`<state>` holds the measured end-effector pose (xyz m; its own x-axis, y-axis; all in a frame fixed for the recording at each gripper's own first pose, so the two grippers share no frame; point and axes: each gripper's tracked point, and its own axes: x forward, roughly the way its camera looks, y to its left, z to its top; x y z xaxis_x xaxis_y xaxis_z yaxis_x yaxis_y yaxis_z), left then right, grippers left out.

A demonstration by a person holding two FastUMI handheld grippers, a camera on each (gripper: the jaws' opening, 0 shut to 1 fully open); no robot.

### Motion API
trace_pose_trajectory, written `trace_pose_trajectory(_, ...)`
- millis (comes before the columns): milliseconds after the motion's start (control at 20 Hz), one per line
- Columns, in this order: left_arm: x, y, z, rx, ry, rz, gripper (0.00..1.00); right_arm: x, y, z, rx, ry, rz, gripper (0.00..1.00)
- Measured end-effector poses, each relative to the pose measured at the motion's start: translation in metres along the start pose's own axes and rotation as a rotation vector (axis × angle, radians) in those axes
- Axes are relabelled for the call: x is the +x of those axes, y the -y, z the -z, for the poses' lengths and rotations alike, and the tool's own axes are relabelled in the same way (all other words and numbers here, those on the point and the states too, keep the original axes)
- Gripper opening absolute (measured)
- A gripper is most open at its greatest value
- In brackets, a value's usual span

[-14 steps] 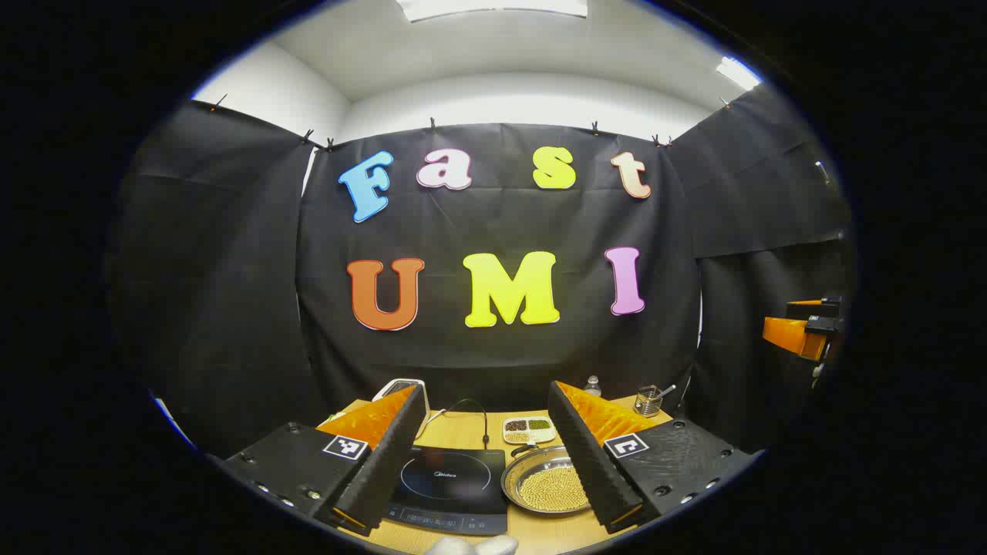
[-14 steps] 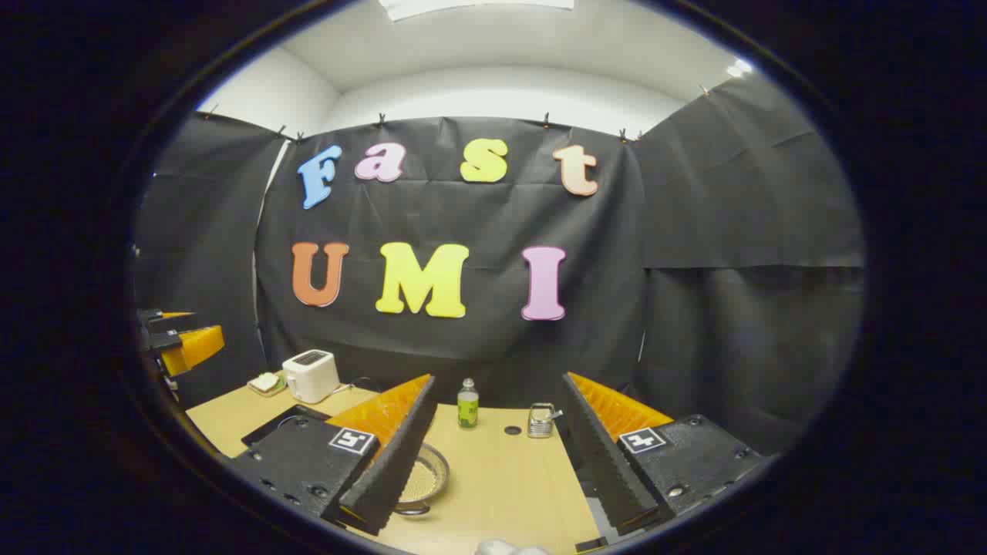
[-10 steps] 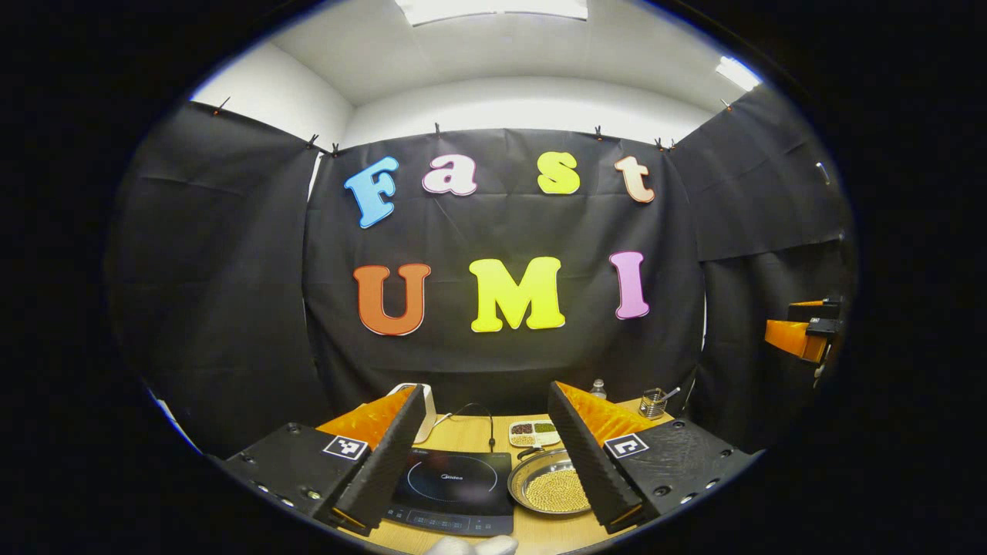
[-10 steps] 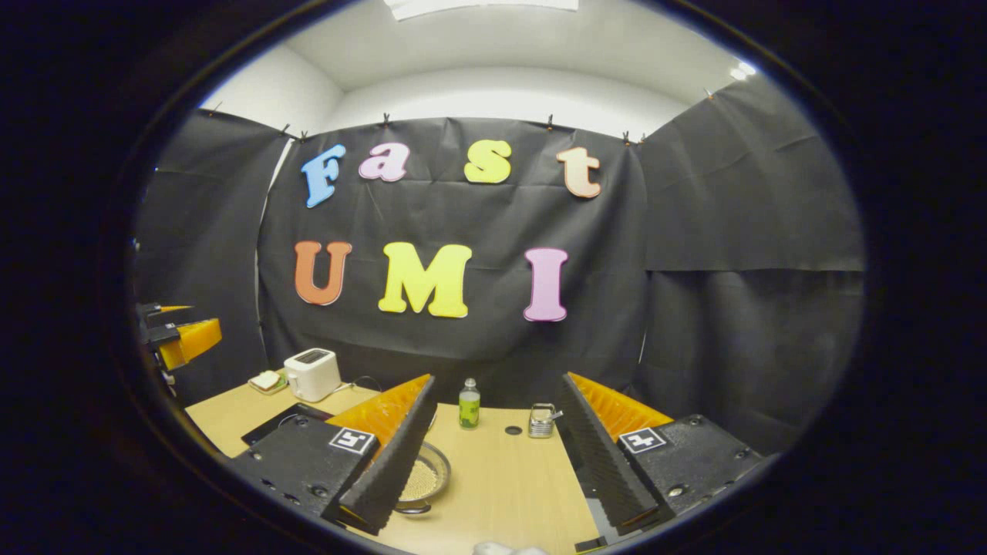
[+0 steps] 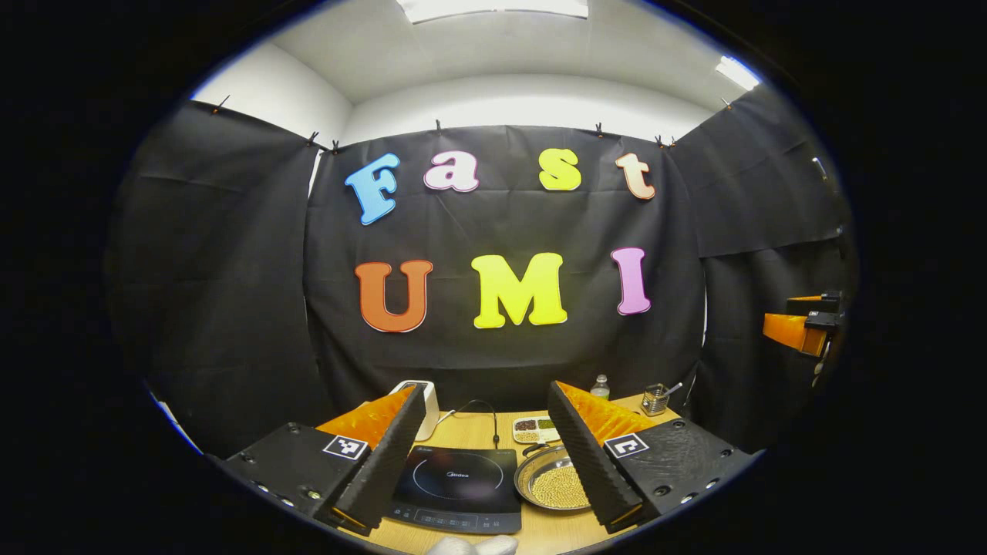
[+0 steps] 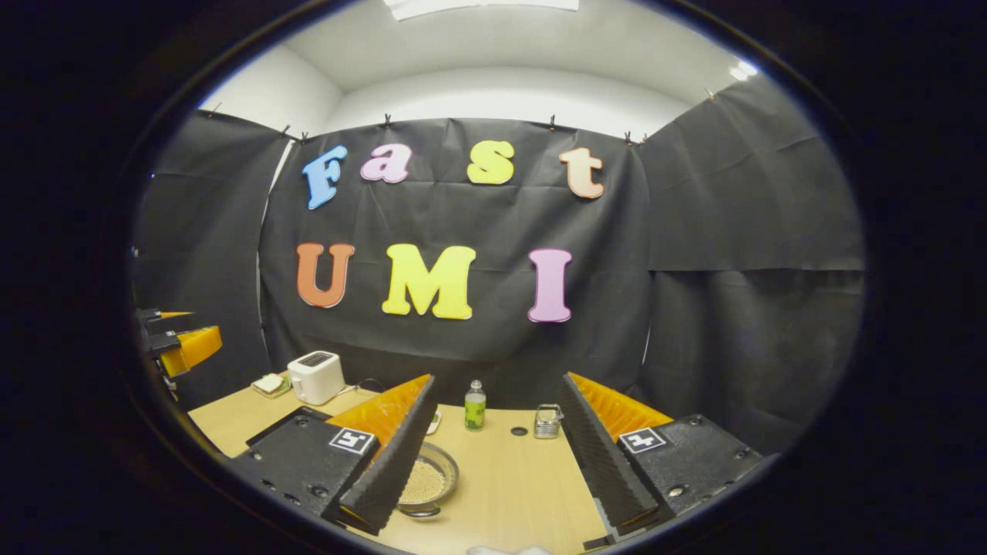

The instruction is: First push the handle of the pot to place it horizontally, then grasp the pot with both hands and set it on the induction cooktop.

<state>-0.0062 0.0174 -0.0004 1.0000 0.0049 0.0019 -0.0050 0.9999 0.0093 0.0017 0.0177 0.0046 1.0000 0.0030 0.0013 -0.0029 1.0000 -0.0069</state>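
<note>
A shallow metal pot (image 5: 552, 482) holding small yellow beans sits on the wooden table, just right of the black induction cooktop (image 5: 455, 482). A dark handle (image 5: 532, 449) shows at its far rim. My left gripper (image 5: 486, 397) hangs open above the table's near edge, with the cooktop between its fingers and its right finger covering part of the pot. In the right gripper view the pot (image 6: 429, 481) lies behind the left finger, a handle loop (image 6: 417, 509) at its near rim. My right gripper (image 6: 497, 385) is open over bare table (image 6: 509, 478), holding nothing.
A white toaster (image 6: 316, 376) and a small plate (image 6: 270, 383) stand at the back left. A green bottle (image 6: 475, 405) and a metal holder (image 6: 547, 422) stand at the back. A divided dish of beans (image 5: 536, 429) lies behind the pot. The other gripper (image 5: 802, 327) hovers far right.
Both views have shifted a little, and slightly more of the table, cooktop and pot shows. Both grippers stay open and nothing on the table has moved.
</note>
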Motion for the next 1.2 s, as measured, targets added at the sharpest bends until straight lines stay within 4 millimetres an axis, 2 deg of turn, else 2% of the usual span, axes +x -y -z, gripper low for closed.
trace_pose_trajectory(300,0.002,-0.003,0.007,0.009,-0.002,0.01,0.95,0.001,-0.006,0.004,0.013,-0.03,-0.003,0.96)
trace_pose_trajectory(350,0.003,-0.002,0.01,0.006,-0.008,0.012,0.95,0.001,-0.008,0.005,0.016,-0.039,-0.011,0.92)
trace_pose_trajectory(500,0.004,0.001,0.014,0.008,-0.016,0.023,0.95,0.001,-0.021,0.019,0.054,-0.105,-0.063,0.67)
trace_pose_trajectory(650,0.005,0.0,0.018,0.008,-0.021,0.02,0.95,0.006,-0.033,0.03,0.06,-0.151,-0.122,0.17)
trace_pose_trajectory(700,0.005,0.001,0.019,0.006,-0.02,0.023,0.95,0.008,-0.037,0.038,0.051,-0.167,-0.141,0.13)
trace_pose_trajectory(750,0.004,0.001,0.022,0.007,-0.025,0.02,0.95,0.01,-0.04,0.043,0.046,-0.178,-0.15,0.01)
trace_pose_trajectory(950,-0.002,-0.007,0.031,0.004,-0.033,-0.006,0.96,0.016,-0.062,0.072,0.051,-0.246,-0.212,0.01)
trace_pose_trajectory(1000,-0.003,-0.008,0.034,0.001,-0.037,-0.009,0.96,0.018,-0.067,0.082,0.044,-0.26,-0.223,0.04)
trace_pose_trajectory(1200,-0.006,-0.012,0.035,0.01,-0.04,-0.013,0.96,0.026,-0.093,0.121,0.017,-0.327,-0.268,0.01)
